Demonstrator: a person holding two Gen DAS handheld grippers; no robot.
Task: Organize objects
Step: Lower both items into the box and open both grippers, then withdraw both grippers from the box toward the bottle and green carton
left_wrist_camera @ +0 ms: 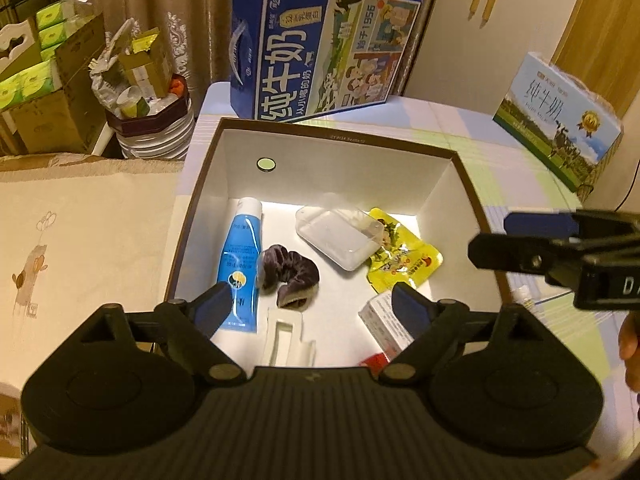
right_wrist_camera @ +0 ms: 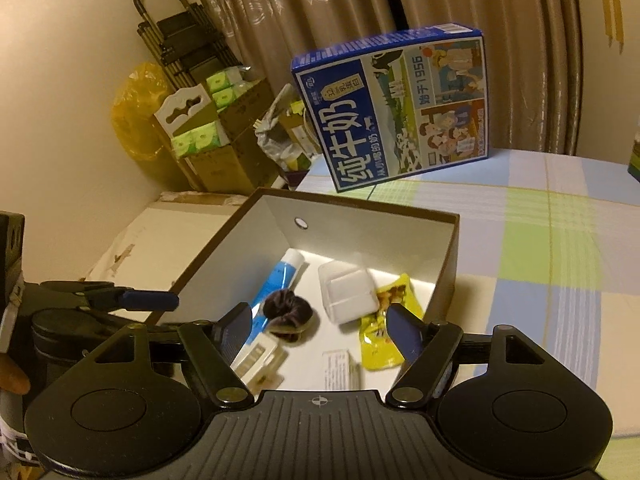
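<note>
Inside brown box (left_wrist_camera: 476,196): blue tube (left_wrist_camera: 240,260), scrunchie (left_wrist_camera: 288,276), clear case (left_wrist_camera: 340,236), yellow pouch (left_wrist_camera: 404,260), maybe medicine carton (left_wrist_camera: 384,320).

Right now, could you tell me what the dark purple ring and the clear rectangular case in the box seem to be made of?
Dark purple ring: likely velvet fabric, gathered folds with soft sheen. Clear rectangular case: probably hard translucent plastic, frosted and glossy-edged.

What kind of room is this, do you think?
Probably a home room, perhaps a bedroom: curtains behind, a checked cloth on the surface, and milk cartons and tissue packs stored around.
</note>
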